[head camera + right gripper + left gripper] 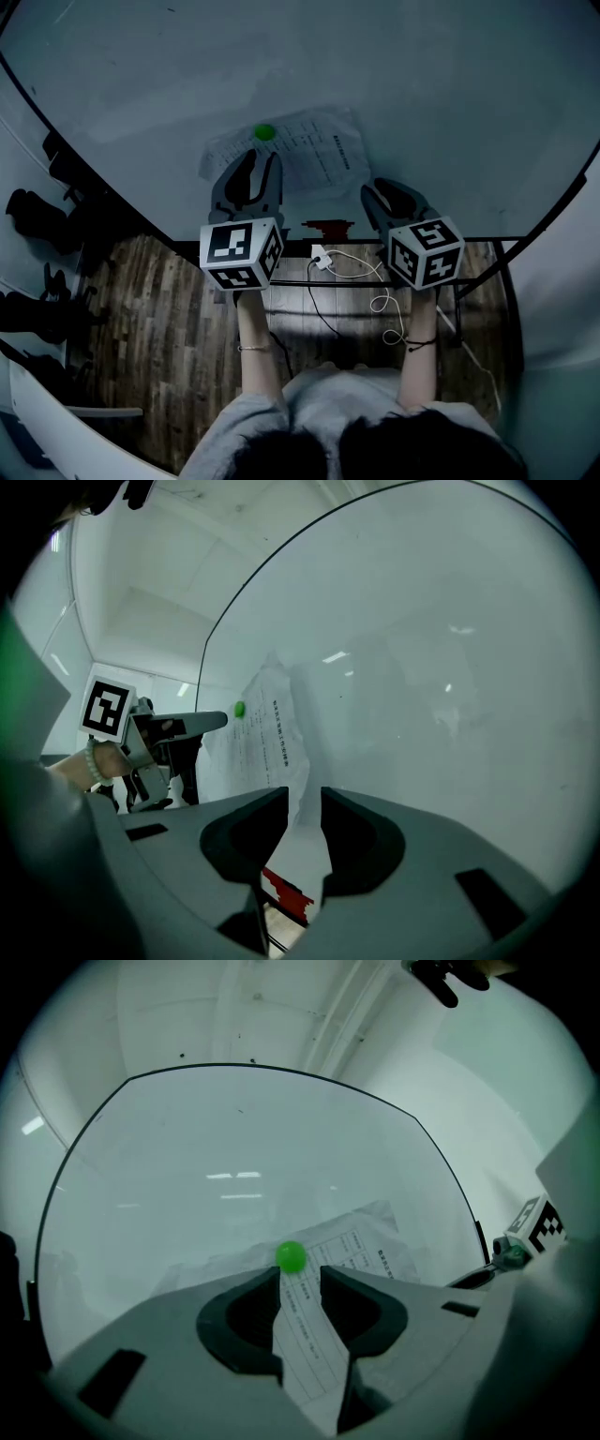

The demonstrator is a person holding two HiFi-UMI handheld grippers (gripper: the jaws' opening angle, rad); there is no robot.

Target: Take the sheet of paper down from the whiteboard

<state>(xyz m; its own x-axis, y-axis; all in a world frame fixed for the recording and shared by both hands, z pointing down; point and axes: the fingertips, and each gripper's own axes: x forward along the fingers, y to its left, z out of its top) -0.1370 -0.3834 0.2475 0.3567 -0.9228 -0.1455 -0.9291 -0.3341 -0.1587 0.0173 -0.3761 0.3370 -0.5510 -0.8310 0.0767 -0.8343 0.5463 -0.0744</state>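
Note:
A creased printed sheet of paper [314, 150] hangs on the whiteboard [422, 84], pinned by a round green magnet [265, 132] near its upper left corner. My left gripper [260, 161] is open, held against the sheet just below the magnet. In the left gripper view the magnet [291, 1256] sits just above the gap of the left gripper [299, 1275], untouched, with the paper [361, 1251] behind. My right gripper [391, 193] is open by the sheet's lower right corner. In the right gripper view the right gripper [302, 799] has the paper's edge [277, 733] just ahead of its gap, unpinched.
A red item [328, 226] lies on the whiteboard's bottom ledge. A white plug and cable [323, 258] hang below it over the wooden floor [159, 319]. Dark office chairs [37, 220] stand at the left. The left gripper [173, 726] also shows in the right gripper view.

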